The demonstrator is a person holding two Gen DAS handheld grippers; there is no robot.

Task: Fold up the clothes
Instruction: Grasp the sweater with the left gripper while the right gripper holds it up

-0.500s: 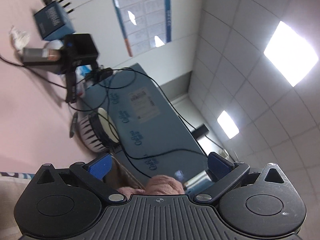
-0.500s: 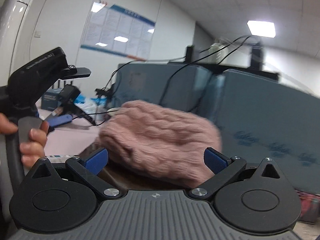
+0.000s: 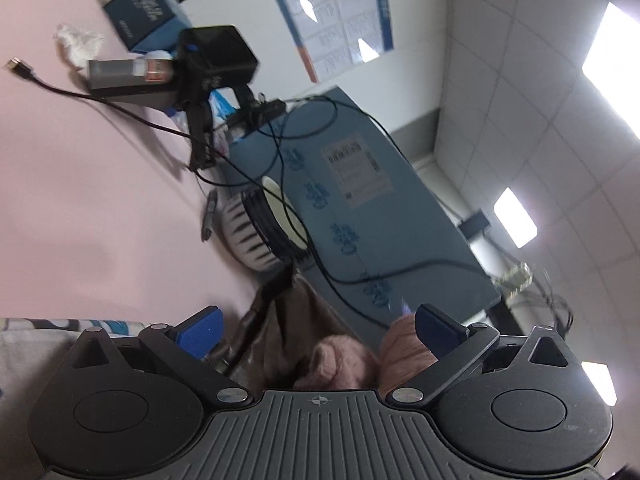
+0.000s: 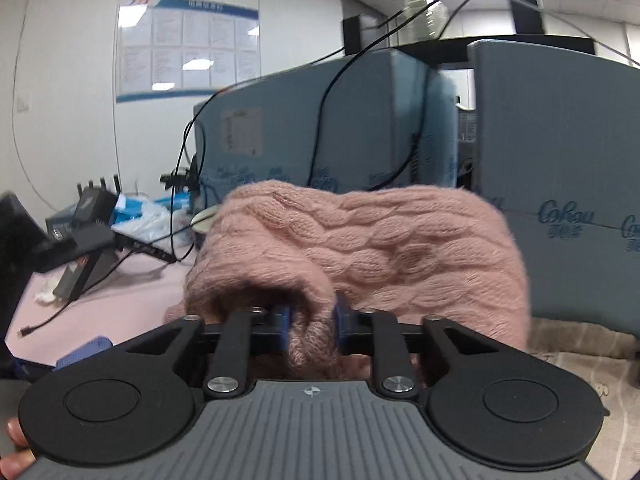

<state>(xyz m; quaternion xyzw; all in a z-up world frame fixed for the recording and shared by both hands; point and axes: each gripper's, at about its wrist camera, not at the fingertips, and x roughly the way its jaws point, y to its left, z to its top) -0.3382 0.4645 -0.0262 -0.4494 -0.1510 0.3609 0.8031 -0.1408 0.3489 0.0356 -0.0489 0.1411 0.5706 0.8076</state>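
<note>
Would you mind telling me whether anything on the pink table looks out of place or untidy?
Yes: a crumpled white tissue lies loose near the dark blue box, and a black cable trails across the pink table, its plug end lying unconnected. Nothing looks spilled or damaged.

We take this for an office or lab workroom. At twelve o'clock a suspended ceiling (image 3: 532, 92) with flush light panels (image 3: 514, 218) runs overhead. At eleven o'clock a printed notice board (image 4: 188, 50) hangs on the white wall. At two o'clock stand tall blue-grey shipping boxes (image 4: 560, 184), and at nine o'clock the pink-covered table (image 3: 80, 184) carries cables, a router box (image 3: 146, 16) and a camera stand (image 3: 212, 64).
</note>
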